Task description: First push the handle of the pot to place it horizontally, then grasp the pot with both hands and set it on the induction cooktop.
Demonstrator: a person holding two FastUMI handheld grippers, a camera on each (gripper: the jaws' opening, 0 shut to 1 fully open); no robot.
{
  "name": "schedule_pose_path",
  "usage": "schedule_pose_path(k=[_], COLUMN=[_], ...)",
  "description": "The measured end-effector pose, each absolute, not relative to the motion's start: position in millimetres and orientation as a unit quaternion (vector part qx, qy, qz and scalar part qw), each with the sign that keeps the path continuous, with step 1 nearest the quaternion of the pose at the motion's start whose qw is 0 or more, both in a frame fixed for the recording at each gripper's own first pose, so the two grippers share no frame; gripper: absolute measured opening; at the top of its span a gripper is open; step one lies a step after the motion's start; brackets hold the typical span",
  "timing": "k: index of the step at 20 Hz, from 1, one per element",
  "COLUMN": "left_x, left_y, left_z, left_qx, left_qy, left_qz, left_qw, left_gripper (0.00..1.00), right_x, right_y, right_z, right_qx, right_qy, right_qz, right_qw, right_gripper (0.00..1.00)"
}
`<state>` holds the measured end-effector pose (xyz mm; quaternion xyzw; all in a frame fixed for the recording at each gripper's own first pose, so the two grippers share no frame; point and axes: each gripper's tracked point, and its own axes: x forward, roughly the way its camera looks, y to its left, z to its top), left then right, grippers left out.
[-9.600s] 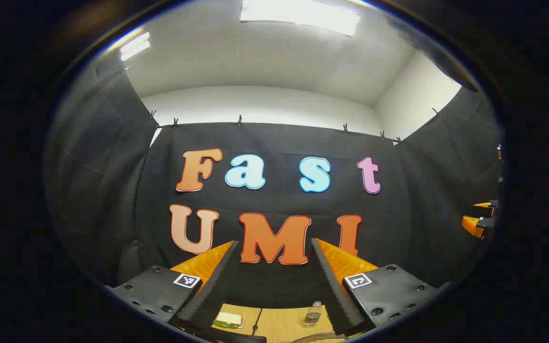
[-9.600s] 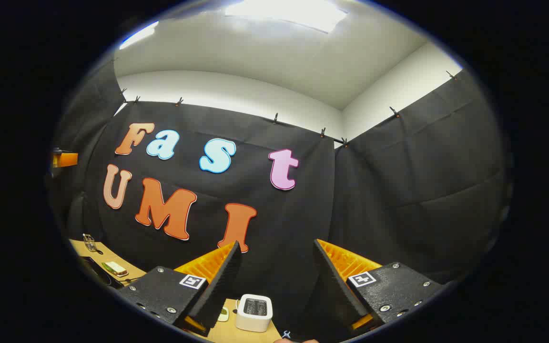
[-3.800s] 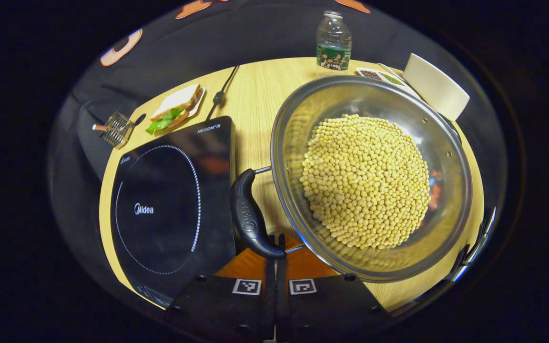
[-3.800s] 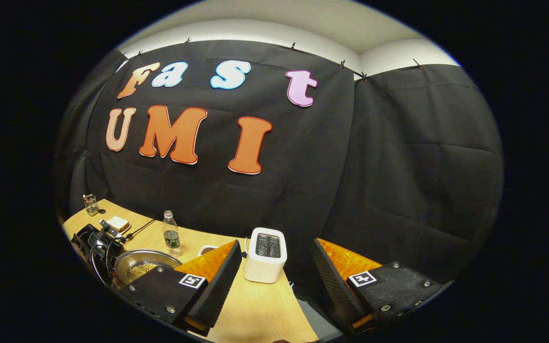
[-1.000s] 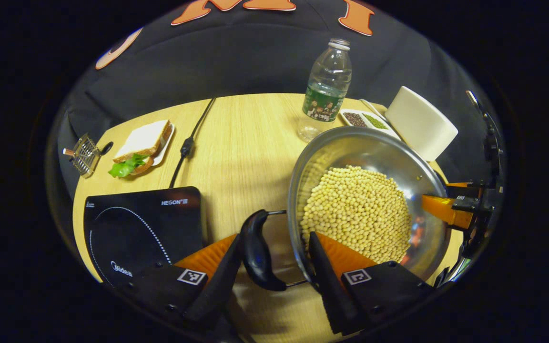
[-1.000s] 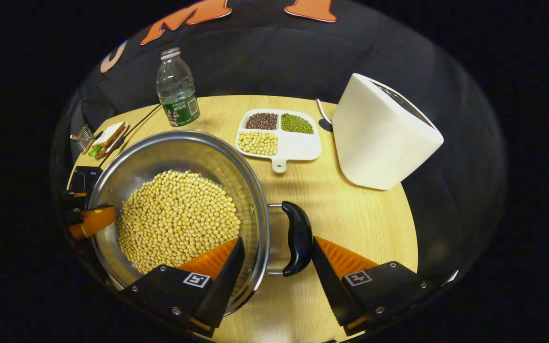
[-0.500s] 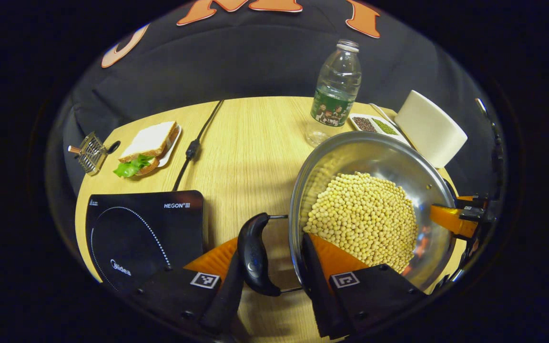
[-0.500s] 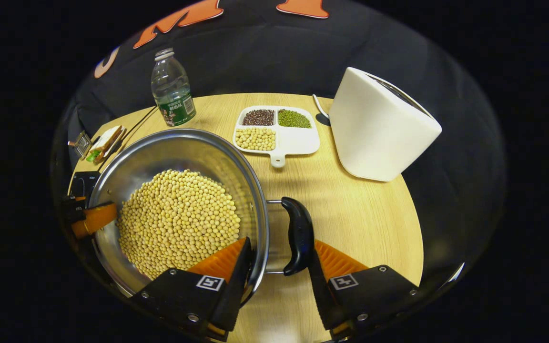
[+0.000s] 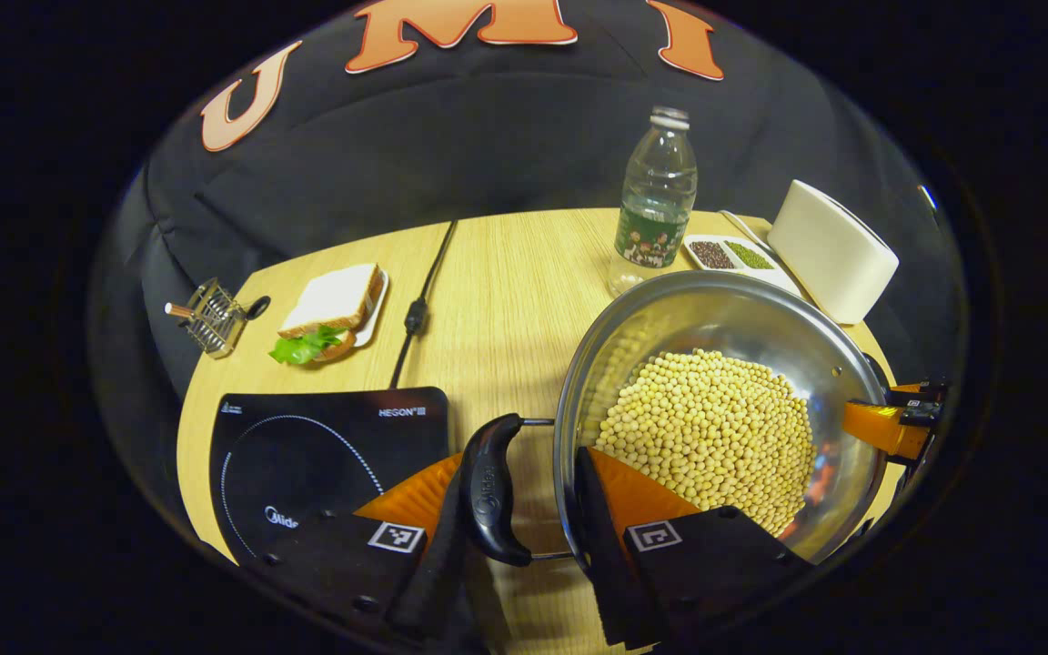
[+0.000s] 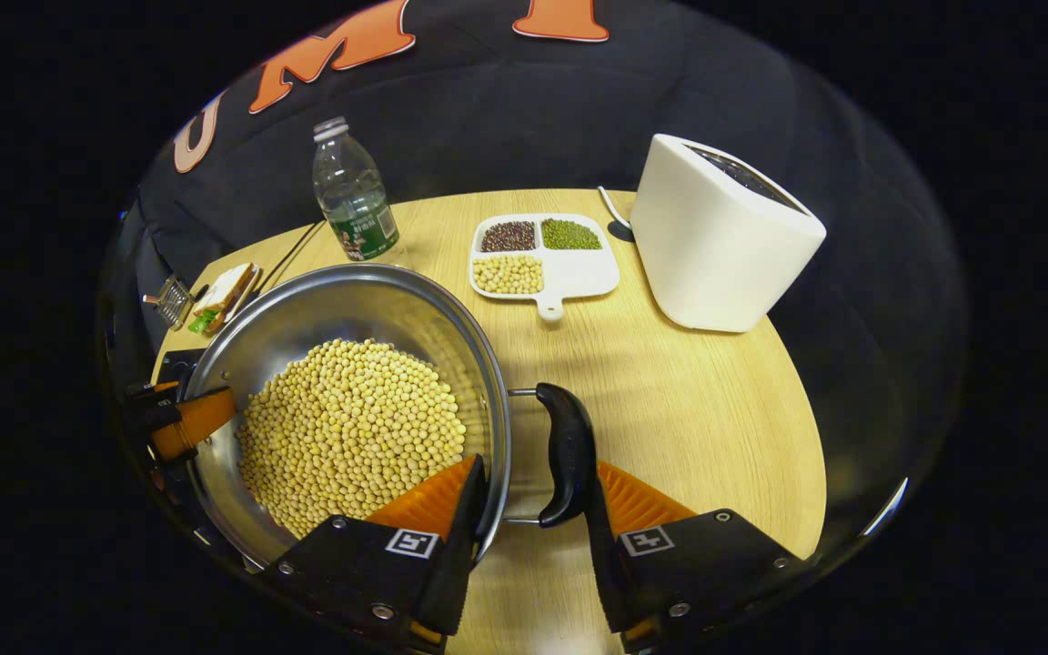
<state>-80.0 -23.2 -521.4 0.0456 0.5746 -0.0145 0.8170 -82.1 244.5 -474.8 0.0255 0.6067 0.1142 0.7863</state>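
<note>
Item: pot (image 9: 724, 409) of beans, on table (image 9: 506, 282) beside cooktop (image 9: 324, 455). Our 2 tongs, left (image 9: 515, 537) and right (image 10: 529, 518), each clamp 1 handle against the rim. We advise lifting level, together.

A staged kitchen corner inside a recording booth: a light wooden desk (image 10: 688, 409) carries a black glass induction cooktop (image 9: 324, 455), a white boxy toaster (image 10: 724, 236), a sandwich on a small plate (image 9: 328, 309), with black cloth behind.
</note>
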Motion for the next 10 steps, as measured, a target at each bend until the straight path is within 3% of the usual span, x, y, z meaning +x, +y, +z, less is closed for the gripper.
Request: schedule_pose_path(k=[10], left_x=[-64], left_y=[16], left_z=[-463], left_qx=[0.035], left_qy=[0.532], left_qz=[0.021], left_qw=[0.846], left_gripper=[0.65], right_x=[-71], right_y=[248], right_z=[-476], right_qx=[0.024], right_qy=[0.56], right_qz=[0.144], right_qw=[0.816], right_gripper=[0.58])
